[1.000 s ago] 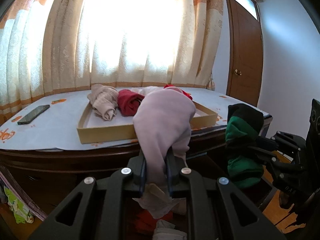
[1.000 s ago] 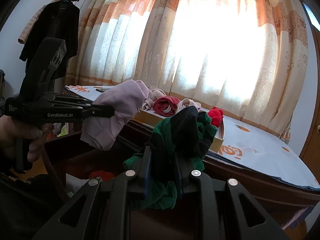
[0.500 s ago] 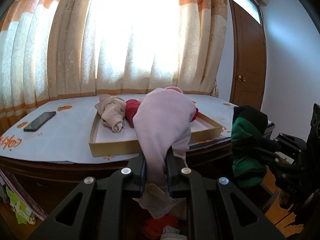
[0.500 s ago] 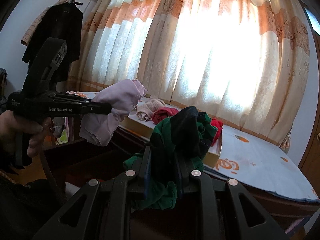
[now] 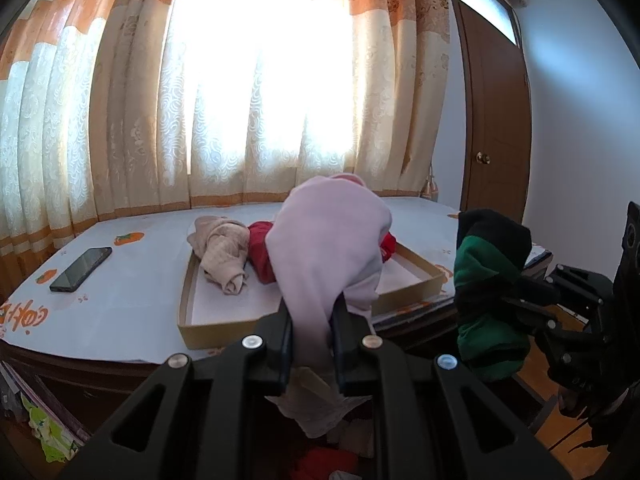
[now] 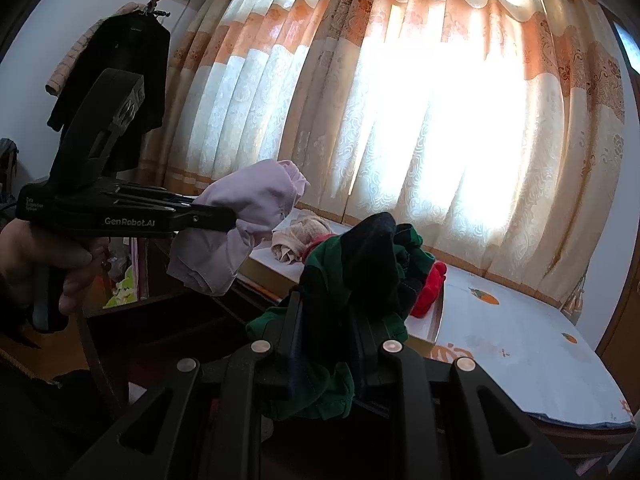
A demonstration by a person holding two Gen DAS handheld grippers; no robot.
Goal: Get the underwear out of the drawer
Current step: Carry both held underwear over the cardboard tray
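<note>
Pale pink underwear (image 5: 328, 240) is clamped in my left gripper (image 5: 312, 320), held above the table edge in front of the cardboard tray (image 5: 208, 332). My right gripper (image 6: 324, 320) is closed on green-and-black underwear (image 6: 360, 264) beside it.

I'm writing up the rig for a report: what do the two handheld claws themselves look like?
Both are matte black plastic. The left claw has a long flat body printed "GenRobot.AI" in white, a small white label near its rear, an angled block on top and a pistol-style handle. The right claw shows angular finger arms with triangular cut-outs and round silver screw heads. No cables or sleeves are visible.
</note>
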